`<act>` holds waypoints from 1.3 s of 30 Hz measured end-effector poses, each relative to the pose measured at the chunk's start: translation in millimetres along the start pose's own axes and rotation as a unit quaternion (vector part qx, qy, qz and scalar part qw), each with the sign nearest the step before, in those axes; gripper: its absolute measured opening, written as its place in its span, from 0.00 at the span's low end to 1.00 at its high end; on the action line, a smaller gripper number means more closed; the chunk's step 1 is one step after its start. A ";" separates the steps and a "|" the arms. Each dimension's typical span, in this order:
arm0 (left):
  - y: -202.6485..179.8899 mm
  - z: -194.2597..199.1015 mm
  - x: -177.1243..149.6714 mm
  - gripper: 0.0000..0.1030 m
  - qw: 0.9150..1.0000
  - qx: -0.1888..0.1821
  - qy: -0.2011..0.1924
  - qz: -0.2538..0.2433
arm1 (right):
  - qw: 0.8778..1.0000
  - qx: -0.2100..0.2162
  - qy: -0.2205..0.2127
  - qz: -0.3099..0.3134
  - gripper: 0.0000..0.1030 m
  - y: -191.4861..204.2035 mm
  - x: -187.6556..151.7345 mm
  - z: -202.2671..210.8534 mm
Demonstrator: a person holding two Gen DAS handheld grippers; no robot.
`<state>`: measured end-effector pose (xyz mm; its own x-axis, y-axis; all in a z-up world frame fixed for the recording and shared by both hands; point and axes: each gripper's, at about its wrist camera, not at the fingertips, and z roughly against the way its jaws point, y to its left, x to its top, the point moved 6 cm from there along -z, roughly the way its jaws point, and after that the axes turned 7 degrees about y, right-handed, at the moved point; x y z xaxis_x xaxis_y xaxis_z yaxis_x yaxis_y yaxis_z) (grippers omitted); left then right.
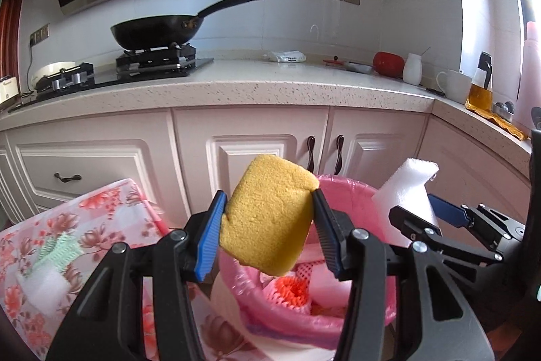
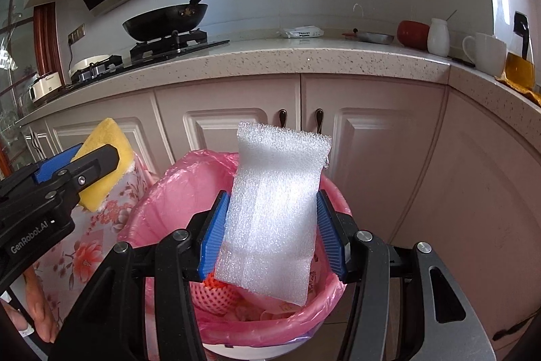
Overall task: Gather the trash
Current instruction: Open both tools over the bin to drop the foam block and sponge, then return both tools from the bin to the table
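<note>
1. We see the left gripper [image 1: 267, 219] clenched about halfway on a yellow sponge [image 1: 268, 213], both blue pads pressing its sides, just above the near rim of the pink-lined bin [image 1: 355, 188].
2. We see the right gripper [image 2: 270, 225] clamped the same way on a white foam piece [image 2: 274, 208], held upright over the bin's opening.
3. Inside the bin lie a pink mesh sleeve [image 2: 216, 295] and other scraps.
4. Left of the bin, a floral cloth [image 1: 101, 212] carries more white foam [image 1: 44, 286] and a green scrap [image 1: 62, 249].
5. We read "GenRobot.AI" on the left gripper's body in the right wrist view.
6. Behind the bin, a countertop [image 1: 270, 83] holds a black wok [image 1: 159, 31].
</note>
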<state>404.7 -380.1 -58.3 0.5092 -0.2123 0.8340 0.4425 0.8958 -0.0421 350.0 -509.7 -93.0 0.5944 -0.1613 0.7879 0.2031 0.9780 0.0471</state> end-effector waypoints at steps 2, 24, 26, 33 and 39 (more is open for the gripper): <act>-1.5 -8.6 -0.6 0.48 1.000 -0.003 0.003 -0.001 | 1.000 0.000 0.004 -0.001 0.48 -3.8 -0.7 -4.6; 32.7 -16.5 -8.0 0.72 0.999 0.025 0.013 0.023 | 1.000 0.005 -0.009 -0.009 0.62 -2.8 4.0 9.9; 40.9 -3.0 -11.5 0.79 0.999 0.040 0.001 0.021 | 1.000 0.009 -0.015 -0.007 0.62 4.0 3.7 20.7; 89.3 45.4 -34.3 0.95 0.994 0.102 -0.013 0.037 | 0.999 0.037 -0.021 0.019 0.67 54.7 -6.2 42.7; 148.4 92.5 -65.3 0.95 0.986 0.163 -0.013 0.046 | 0.996 0.080 0.000 0.046 0.67 124.7 -26.2 38.5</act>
<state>368.8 -197.1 -68.1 0.5158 -0.1176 0.8486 0.1330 0.9895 0.0563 329.8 -378.3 -84.1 0.6054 -0.0706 0.7928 0.0210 0.9971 0.0728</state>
